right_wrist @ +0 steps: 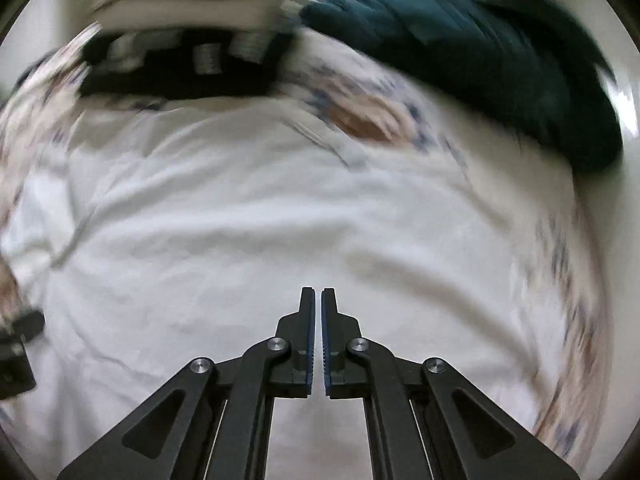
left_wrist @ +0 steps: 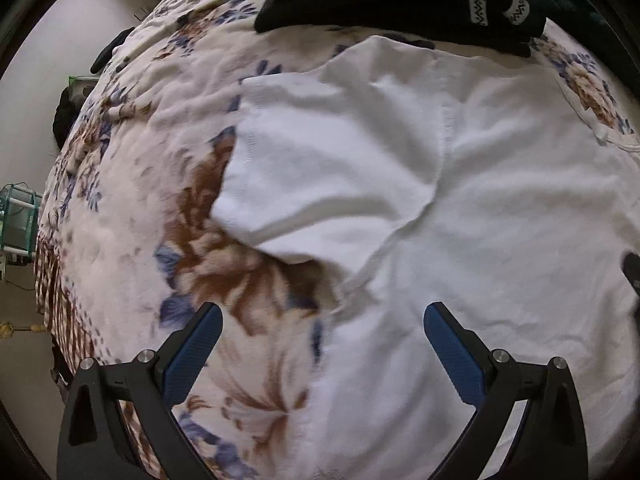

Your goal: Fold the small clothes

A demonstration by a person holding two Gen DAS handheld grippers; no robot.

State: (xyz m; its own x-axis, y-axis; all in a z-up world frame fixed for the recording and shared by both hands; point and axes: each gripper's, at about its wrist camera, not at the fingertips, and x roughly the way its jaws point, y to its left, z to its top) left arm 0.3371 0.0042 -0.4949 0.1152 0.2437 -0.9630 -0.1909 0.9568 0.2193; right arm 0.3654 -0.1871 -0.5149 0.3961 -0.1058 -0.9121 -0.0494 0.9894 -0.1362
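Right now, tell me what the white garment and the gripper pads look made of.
White garment: soft matte knit, probably cotton; it wrinkles loosely and shows a stitched seam. Left gripper pads: blue, apparently rubber, with a fine dotted grip texture.

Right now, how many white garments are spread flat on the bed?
1: a white T-shirt lies spread on the floral bedspread, ahead of both grippers. Others may sit hidden in the folded pile behind.

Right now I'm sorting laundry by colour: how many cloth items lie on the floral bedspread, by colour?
White: 1, the white shirt spread flat.
Black with white bands: 1, the black folded pile; how many pieces it holds cannot be told.
Dark teal: 1, the teal garment.
Cream: 1, the cream folded cloth behind the black pile.
Total: 4
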